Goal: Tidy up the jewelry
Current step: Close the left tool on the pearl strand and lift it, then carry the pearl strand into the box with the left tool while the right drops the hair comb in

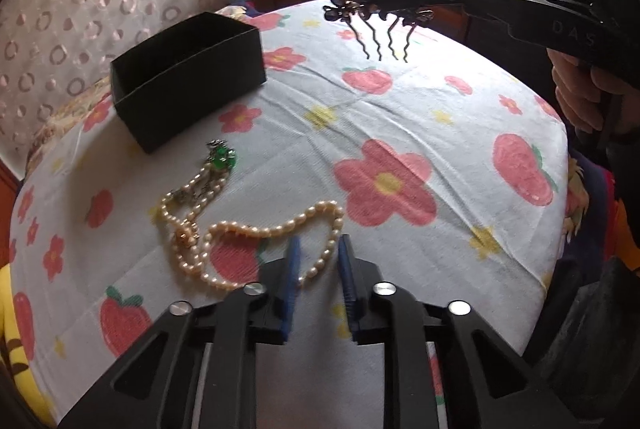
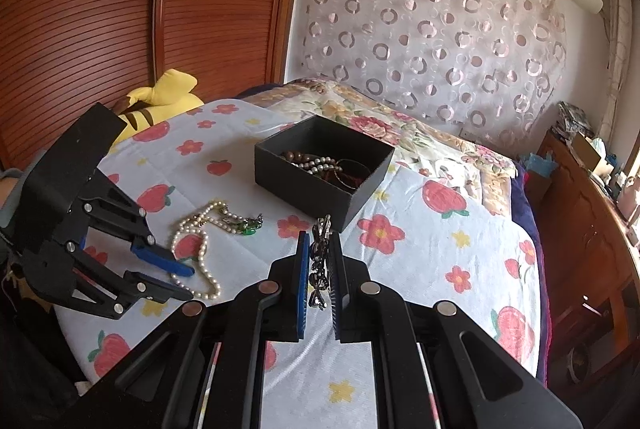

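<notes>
A black open box (image 1: 200,97) stands on the flower-and-strawberry cloth (image 1: 400,133). The right wrist view shows that box (image 2: 296,185) holding beads and bracelets. A long pearl necklace (image 1: 256,229) lies on the cloth beside a second pearl strand with a green pendant (image 1: 222,157). My left gripper (image 1: 320,249) hangs low over the pearl necklace with one strand in the gap between its blue pads, which do not press on it. My right gripper (image 2: 320,237) is shut on a dark ornate hair comb (image 2: 320,261). In the left wrist view the comb (image 1: 376,17) hangs in the air, prongs down, right of the box.
A yellow plush toy (image 2: 168,93) lies at the bed's far left by a wooden wardrobe (image 2: 120,9). A cluttered wooden dresser (image 2: 592,209) runs along the right side. A floral quilt (image 2: 360,117) lies behind the box. A person's hand (image 1: 580,97) holds the right gripper.
</notes>
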### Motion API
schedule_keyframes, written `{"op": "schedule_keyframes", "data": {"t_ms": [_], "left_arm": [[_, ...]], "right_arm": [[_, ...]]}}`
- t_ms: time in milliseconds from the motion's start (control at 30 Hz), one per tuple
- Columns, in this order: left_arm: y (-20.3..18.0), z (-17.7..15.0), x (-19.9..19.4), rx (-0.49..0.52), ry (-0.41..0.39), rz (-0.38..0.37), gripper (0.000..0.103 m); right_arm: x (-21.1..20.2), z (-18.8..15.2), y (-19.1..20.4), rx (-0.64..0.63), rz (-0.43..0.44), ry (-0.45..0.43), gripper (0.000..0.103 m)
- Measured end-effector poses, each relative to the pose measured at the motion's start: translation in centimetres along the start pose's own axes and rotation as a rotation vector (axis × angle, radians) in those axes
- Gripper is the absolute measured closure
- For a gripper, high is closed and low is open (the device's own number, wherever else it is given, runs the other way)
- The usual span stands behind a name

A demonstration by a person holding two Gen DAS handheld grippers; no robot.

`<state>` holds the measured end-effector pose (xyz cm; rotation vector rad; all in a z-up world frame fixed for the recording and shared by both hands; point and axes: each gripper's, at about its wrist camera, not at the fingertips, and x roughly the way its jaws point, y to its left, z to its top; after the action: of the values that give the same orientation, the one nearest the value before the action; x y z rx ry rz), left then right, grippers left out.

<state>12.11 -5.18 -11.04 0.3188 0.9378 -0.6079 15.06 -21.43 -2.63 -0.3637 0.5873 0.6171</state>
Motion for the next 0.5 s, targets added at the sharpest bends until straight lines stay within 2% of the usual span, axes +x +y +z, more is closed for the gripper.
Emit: {"op": "schedule_keyframes", "data": {"t_ms": [33, 200, 500], "left_arm": [[-0.2, 0.0, 0.1, 0.006, -0.005, -0.013, 0.099], [-0.9, 0.0, -0.7, -0.009, -0.035, 0.016, 0.1], [0.6, 2.3, -9.3, -0.098, -0.272, 0.025, 0.1]], "right_arm": [[0.0, 0.0, 0.0, 0.001, 0.0, 0.0, 0.092], [0.0, 0.0, -0.1, -0.001, 0.0, 0.0, 0.093], [-0.8, 0.8, -0.5, 0.001, 0.0, -0.032, 0.092]]}}
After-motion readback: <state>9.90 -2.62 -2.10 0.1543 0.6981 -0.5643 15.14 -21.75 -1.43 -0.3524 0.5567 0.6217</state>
